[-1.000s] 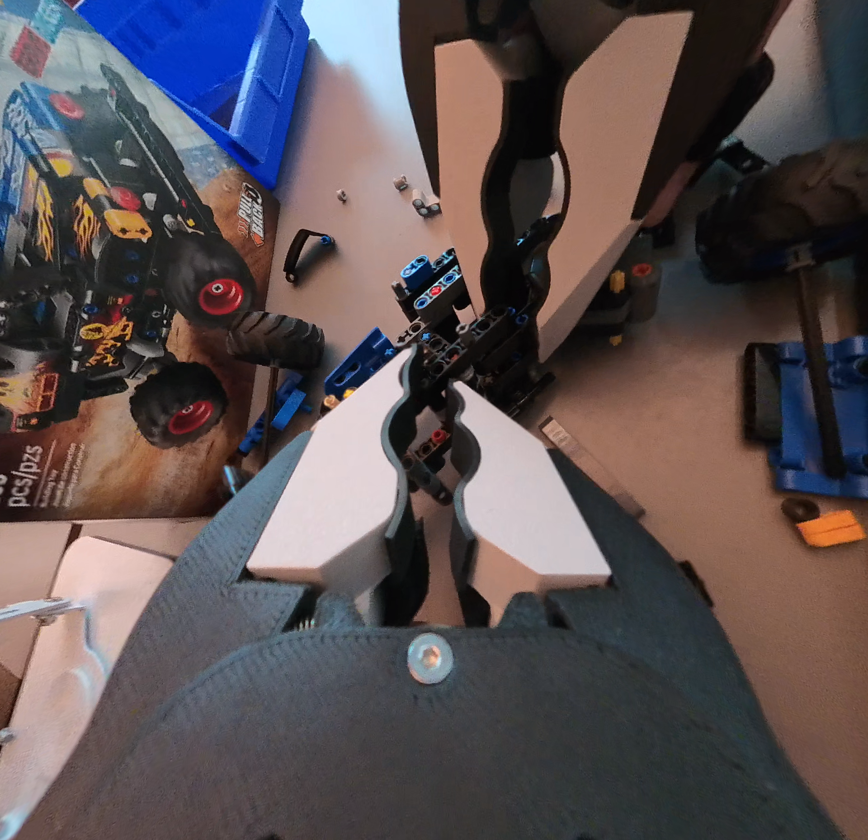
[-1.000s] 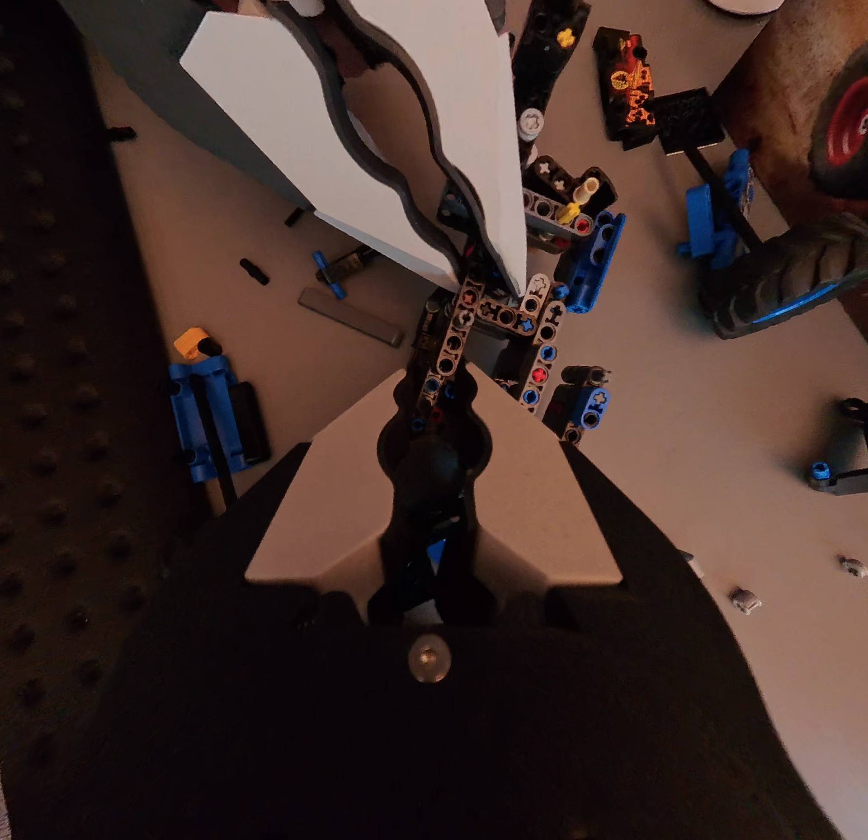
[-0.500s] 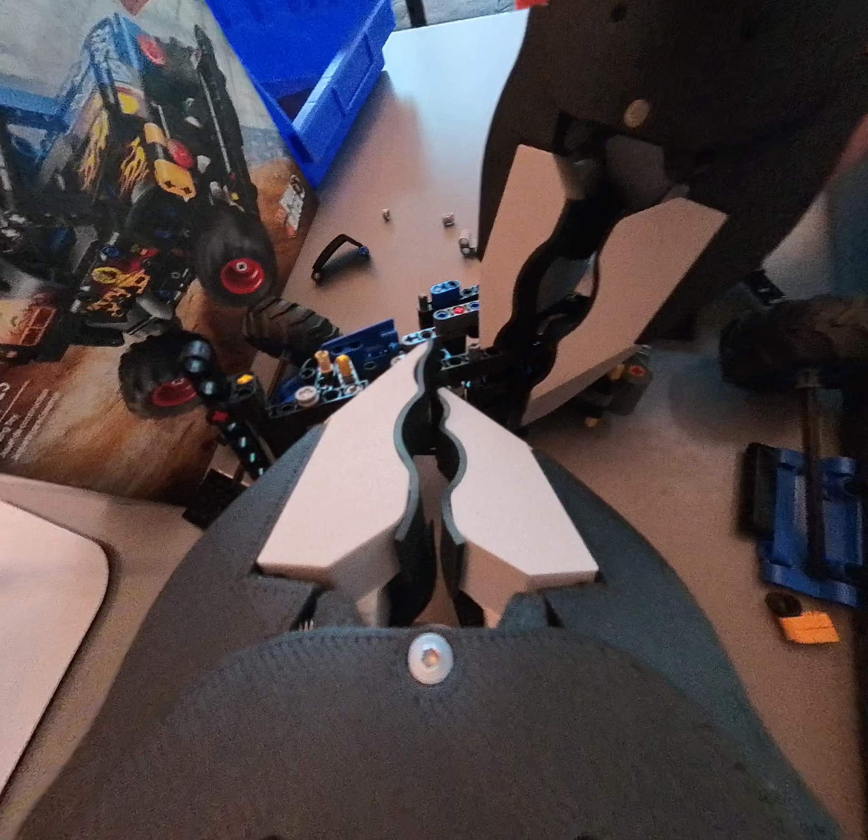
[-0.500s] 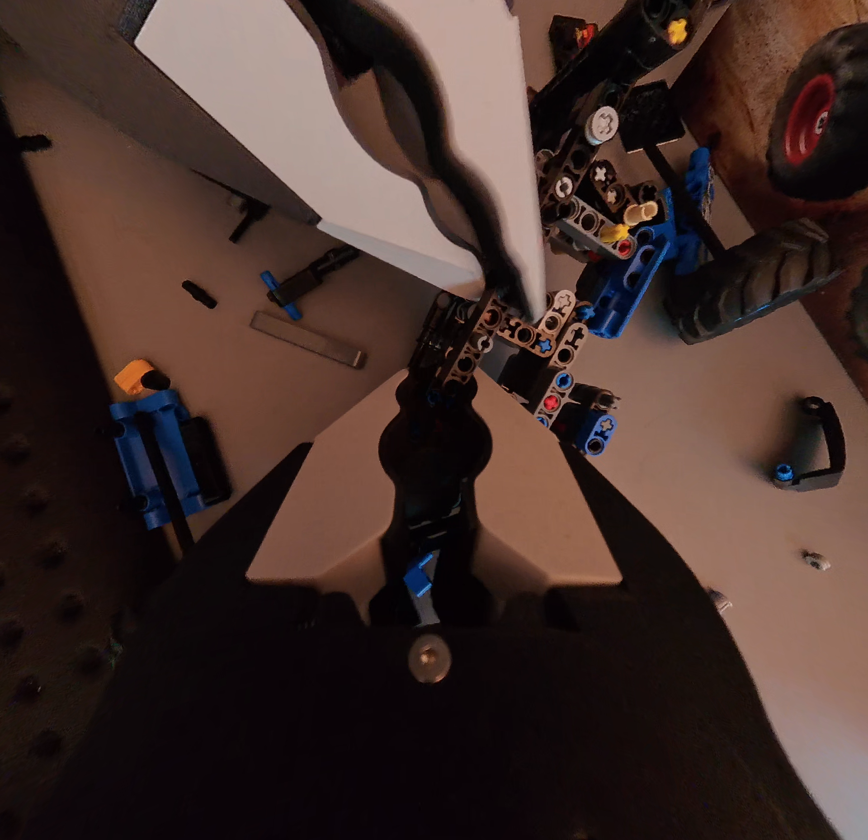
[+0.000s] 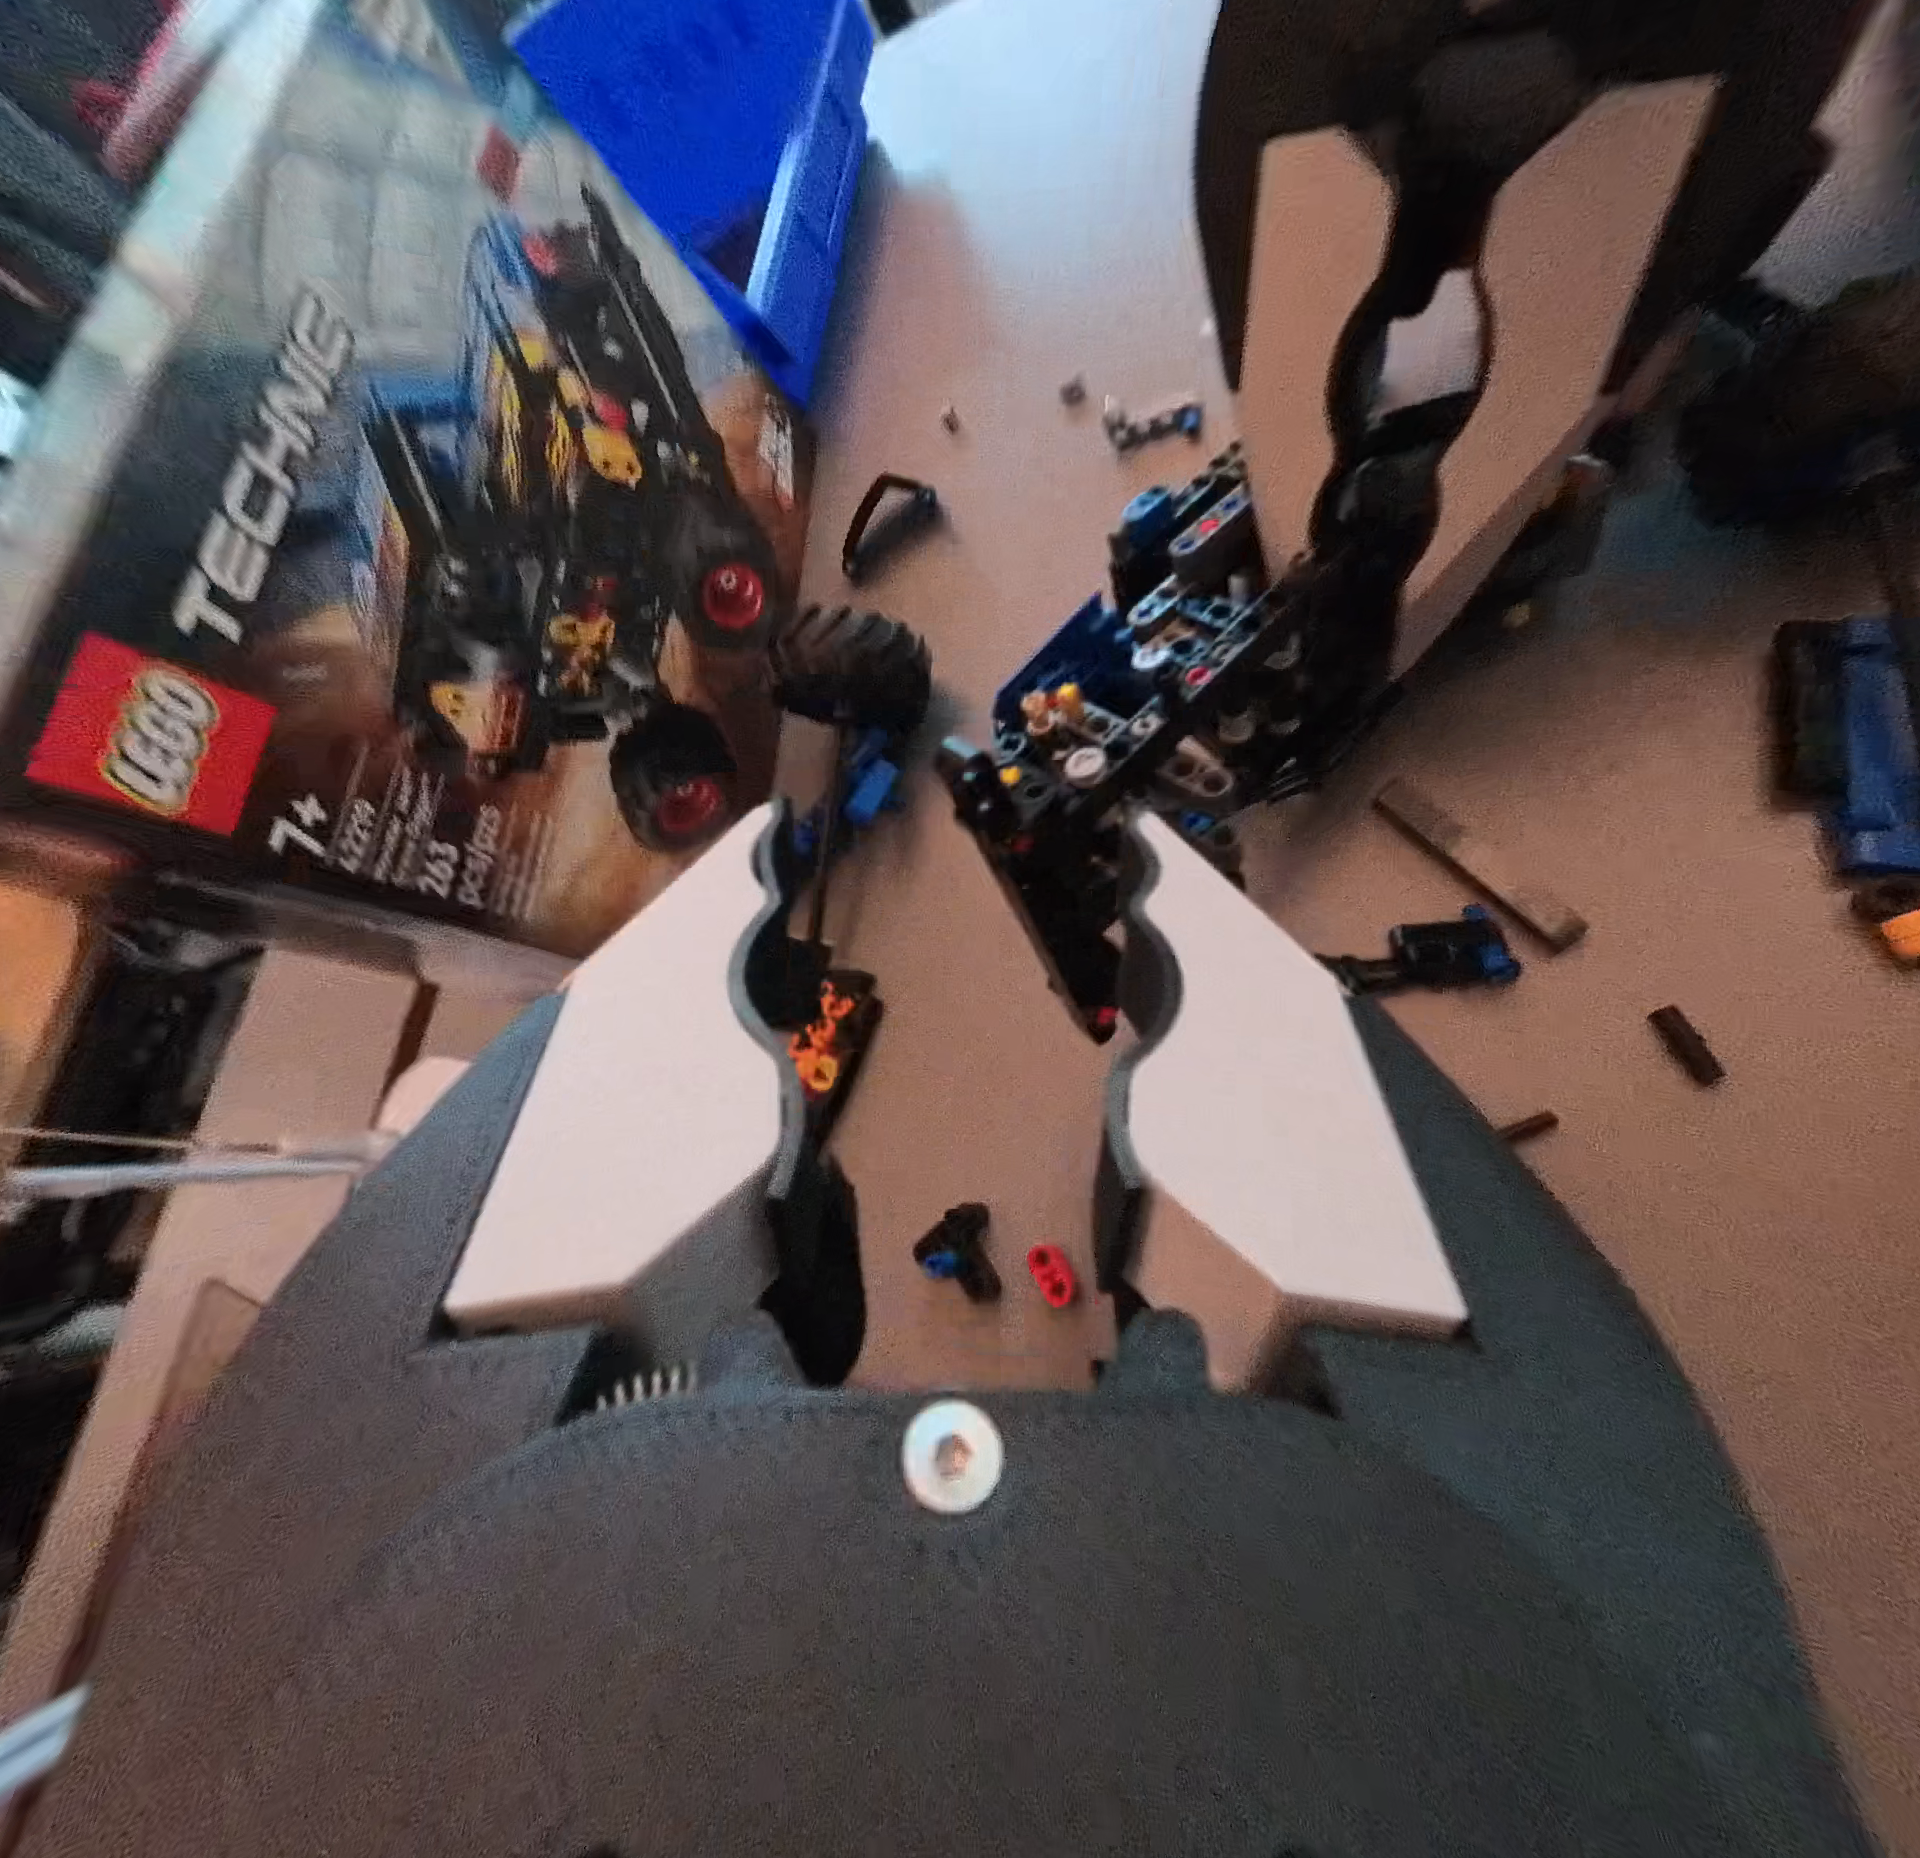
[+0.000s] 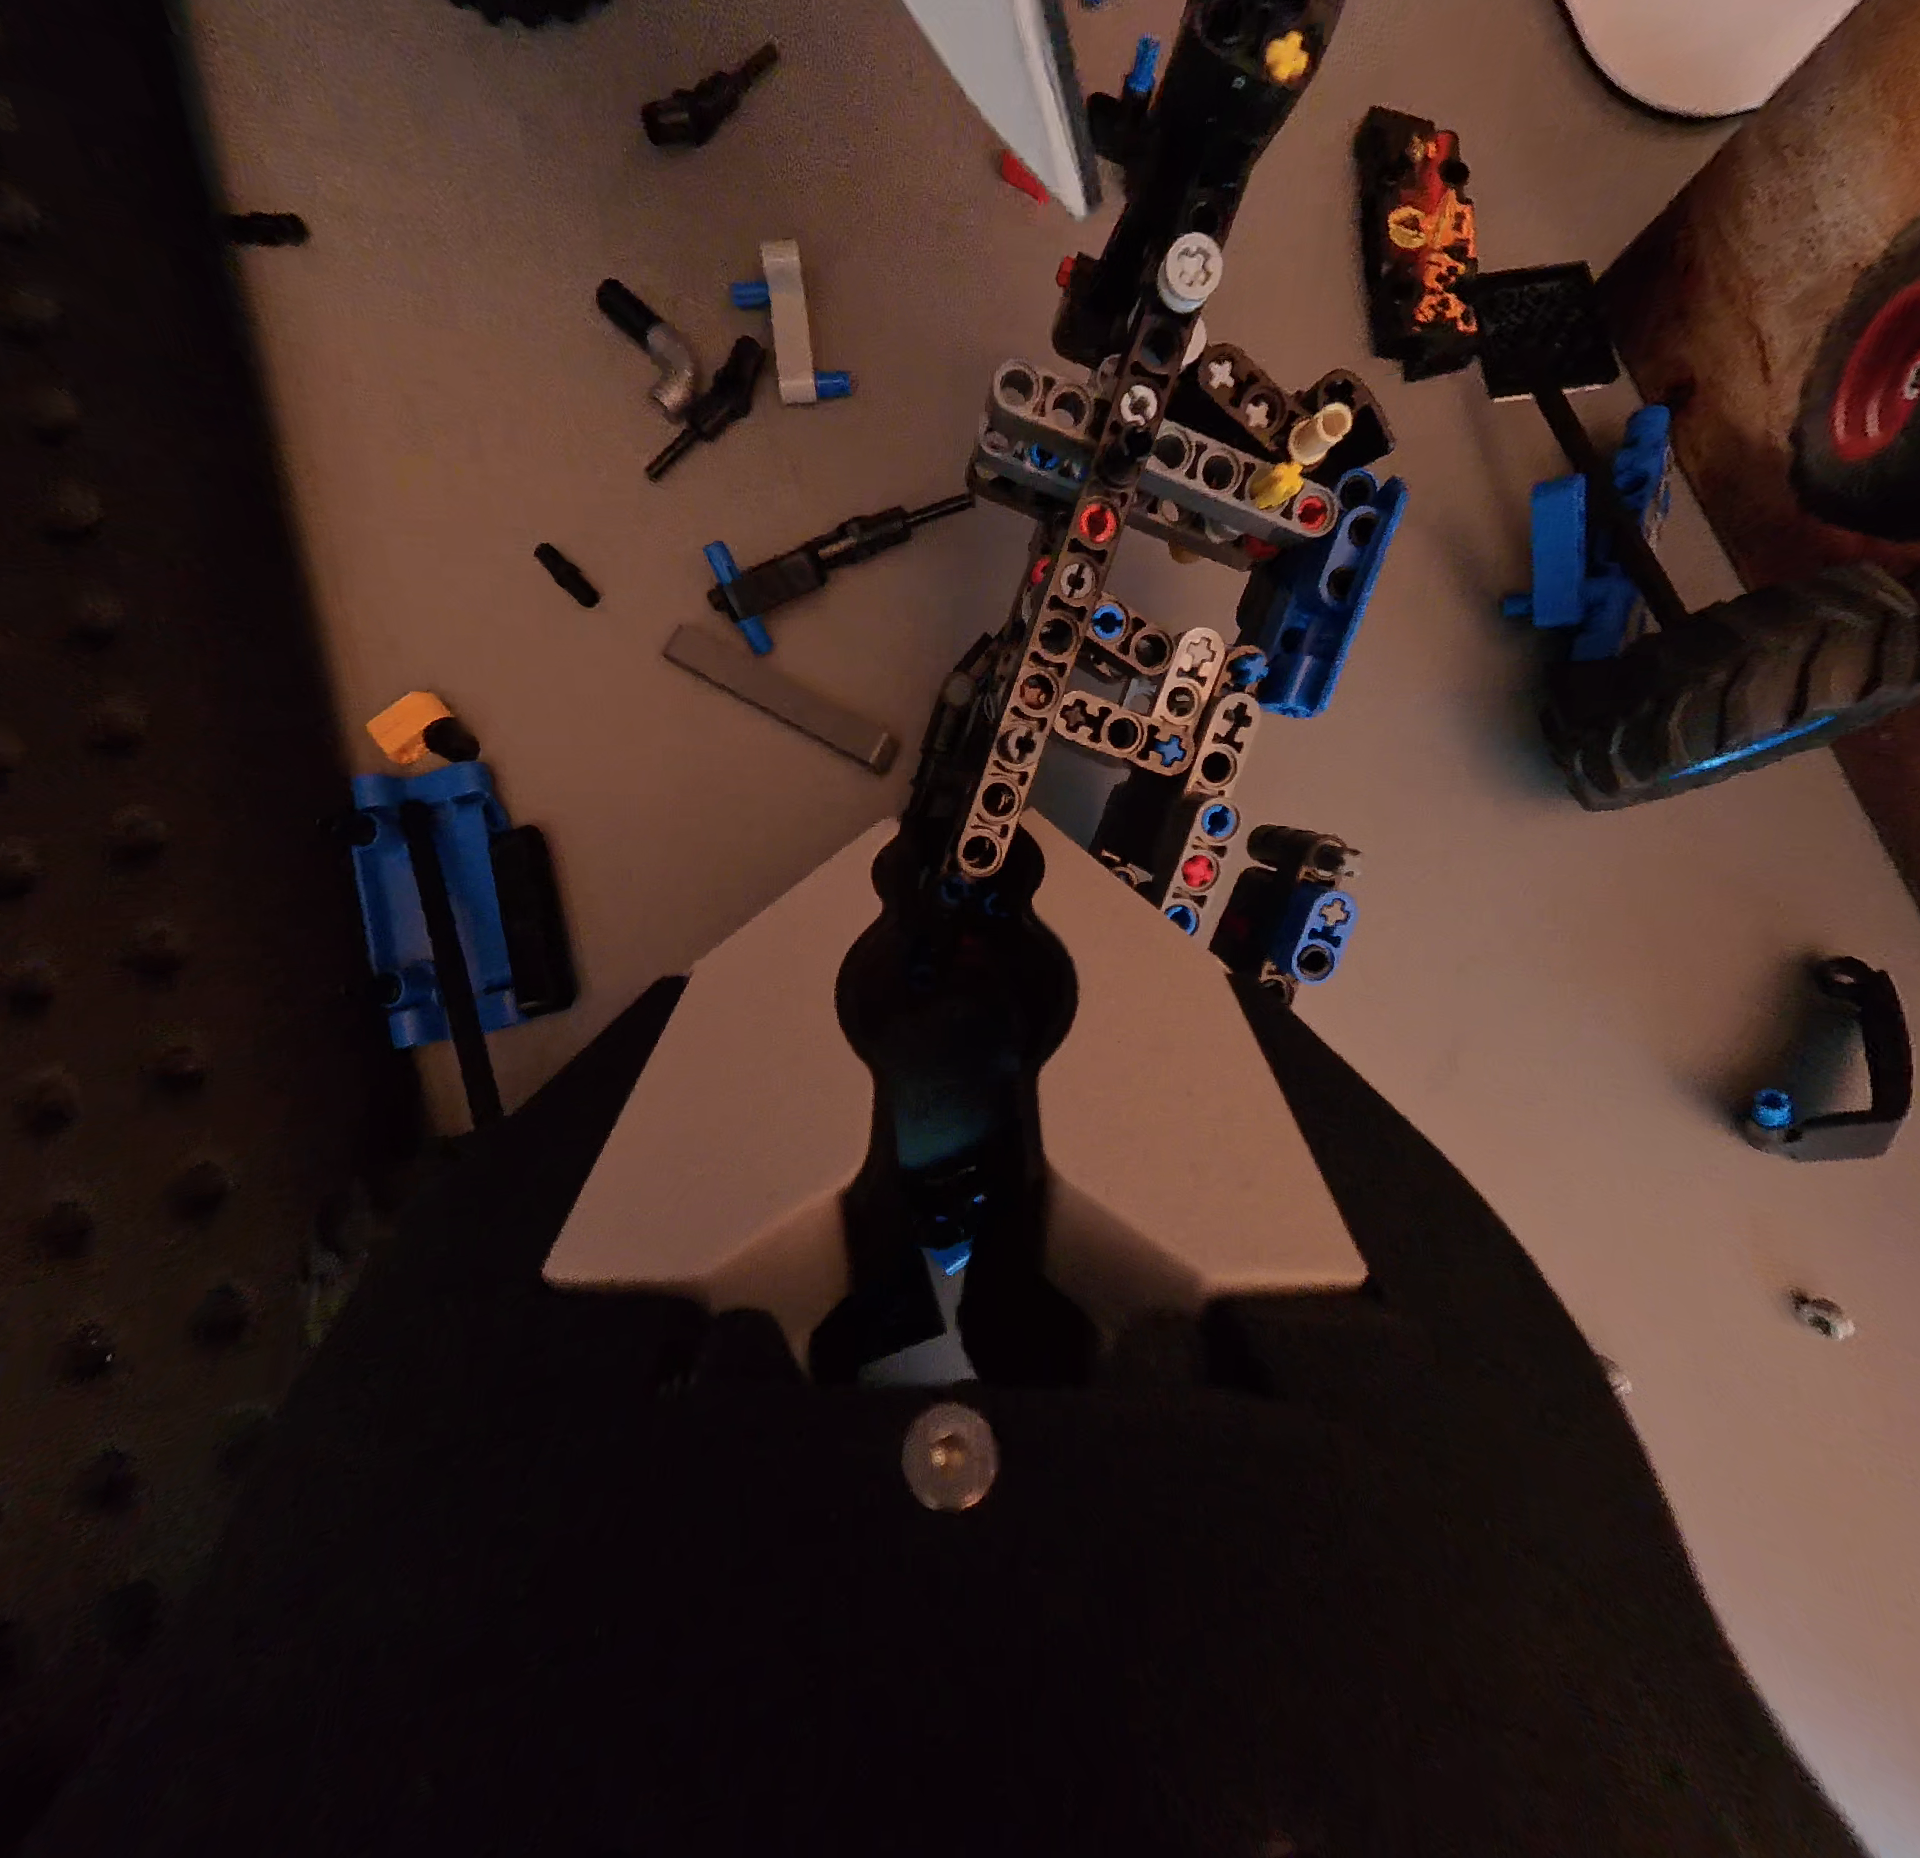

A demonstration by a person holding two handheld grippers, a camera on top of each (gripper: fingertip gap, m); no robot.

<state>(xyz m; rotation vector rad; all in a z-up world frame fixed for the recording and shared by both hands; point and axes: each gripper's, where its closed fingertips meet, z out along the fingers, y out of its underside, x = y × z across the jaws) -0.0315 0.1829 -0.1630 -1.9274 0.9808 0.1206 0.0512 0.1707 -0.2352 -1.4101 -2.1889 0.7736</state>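
L gripper [image 5: 951, 967] jaws wide apart, empty, over table | R gripper [image 6: 961, 878] clamped on black-grey-blue toy-brick beam chassis [image 6: 1153, 603], lifted by red-and-black kit box [image 5: 416, 561] | step: one-handed hold

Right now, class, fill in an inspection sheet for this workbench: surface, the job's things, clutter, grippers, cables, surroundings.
Surface: pale tabletop, strewn with building-toy parts.
Job's things: part-built beam frame of grey, black and blue pieces, gripped at one end; it is blurred in the left wrist view.
Clutter: loose tyre; flame-printed black panel; grey flat strip; blue and black sub-assembly; red connector; small pins scattered about.
Grippers: left gripper open, holding nothing, above the table; right gripper shut on the frame.
Cables: nothing seen.
Surroundings: printed toy box; blue bin; dark studded mat.
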